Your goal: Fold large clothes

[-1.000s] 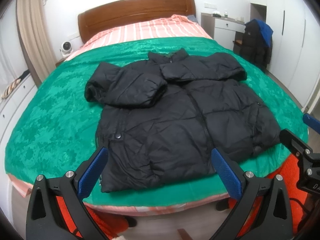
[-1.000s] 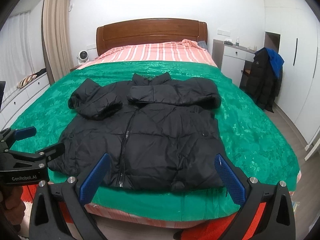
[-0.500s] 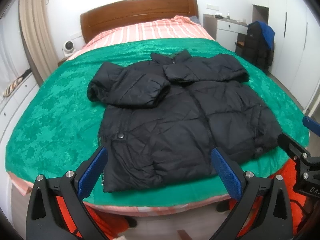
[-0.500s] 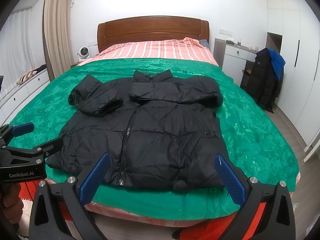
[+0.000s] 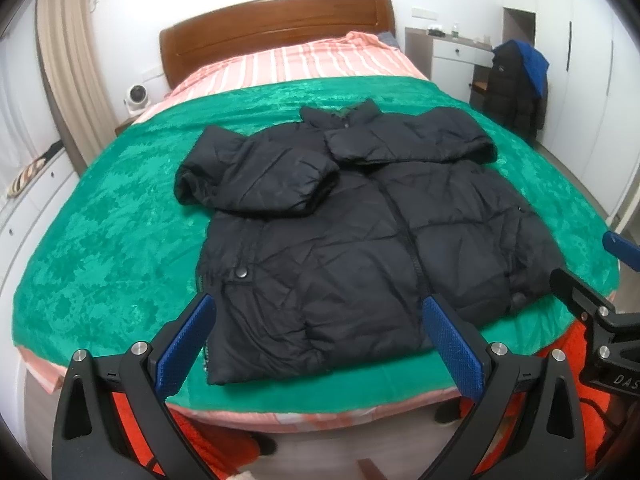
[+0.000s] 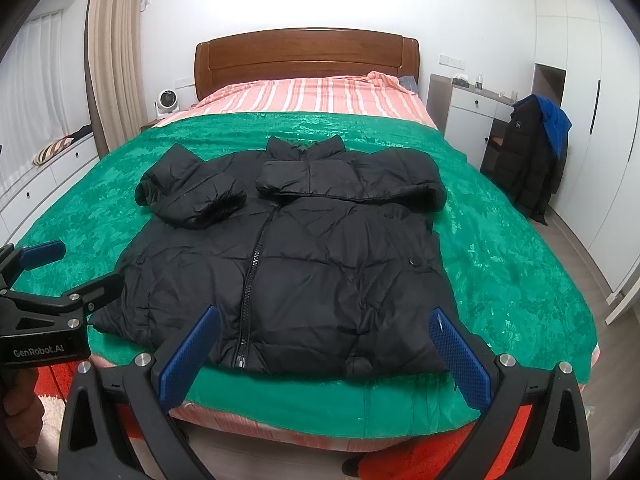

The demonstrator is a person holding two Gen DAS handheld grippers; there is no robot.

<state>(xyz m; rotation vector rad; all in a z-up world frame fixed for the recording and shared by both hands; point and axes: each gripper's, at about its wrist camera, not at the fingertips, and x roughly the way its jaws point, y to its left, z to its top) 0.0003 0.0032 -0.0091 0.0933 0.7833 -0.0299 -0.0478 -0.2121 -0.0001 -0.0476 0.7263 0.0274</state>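
Black jacket [image 6: 288, 264] hem hidden behind left hand-held gripper [image 5: 320, 344].

The puffy quilted jacket [image 6: 288, 264] was plain black. The plush bed blanket [image 6: 500, 264] under it was emerald green with a darker mottled pattern. The bed sheet [image 6: 320, 96] toward the head edge was salmon pink with pale stripes, below a reddish-brown wooden headboard [image 6: 306, 56]. Both grippers had black frames and blue textured fingers [image 5: 186, 340]. The rug [image 6: 420, 456] at the foot edge was bright orange-red.

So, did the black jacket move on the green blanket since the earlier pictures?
No. The black jacket lies in the same place on the green blanket; only the cameras shifted slightly.
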